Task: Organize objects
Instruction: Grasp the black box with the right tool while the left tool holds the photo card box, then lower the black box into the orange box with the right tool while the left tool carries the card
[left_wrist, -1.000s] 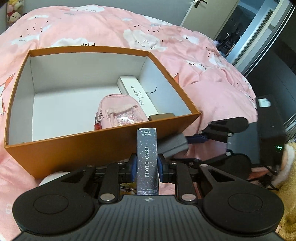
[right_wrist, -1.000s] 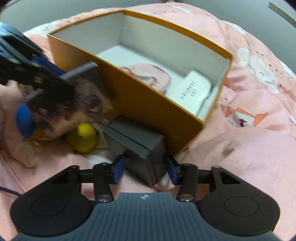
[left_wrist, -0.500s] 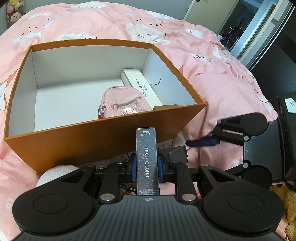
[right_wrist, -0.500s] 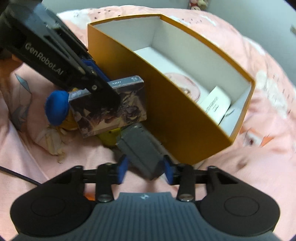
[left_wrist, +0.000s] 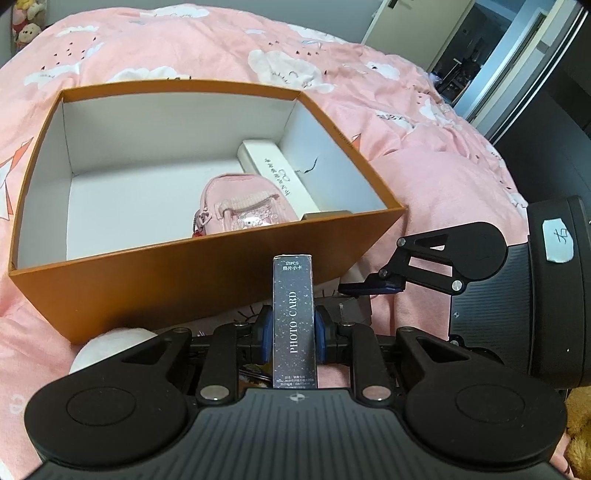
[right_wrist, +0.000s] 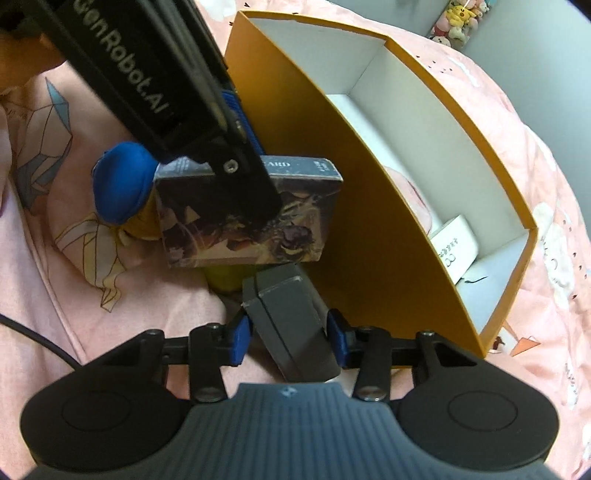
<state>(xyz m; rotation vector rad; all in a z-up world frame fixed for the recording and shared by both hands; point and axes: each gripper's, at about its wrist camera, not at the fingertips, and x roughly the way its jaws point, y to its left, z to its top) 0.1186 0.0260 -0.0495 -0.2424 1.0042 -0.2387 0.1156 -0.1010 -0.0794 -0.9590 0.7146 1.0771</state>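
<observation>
My left gripper (left_wrist: 294, 332) is shut on a dark, upright box printed PHOTO CARD (left_wrist: 294, 321), just in front of the near wall of the open orange box (left_wrist: 207, 280). Inside that box lie a pink mini backpack (left_wrist: 240, 206) and a long white box (left_wrist: 280, 173). My right gripper (right_wrist: 290, 338) has a small grey box (right_wrist: 291, 321) between its blue pads, which press on it while the jaws close slightly. It hangs beside the orange box's (right_wrist: 369, 221) outer wall, under the photo card box (right_wrist: 295, 229). In the left wrist view the right gripper's finger (left_wrist: 369, 287) shows at the right.
A pink cloud-print bedspread (left_wrist: 424, 177) lies under everything. A blue-capped yellow plush (right_wrist: 122, 184) sits behind the photo card box, and a white plush (left_wrist: 110, 347) lies by the orange box's near corner. A black cable (right_wrist: 37, 339) runs at the left. Dark furniture stands to the right.
The right gripper has rolled and shifted sideways with the grey box, ending close under the photo card box. The left gripper has kept its place and its grip.
</observation>
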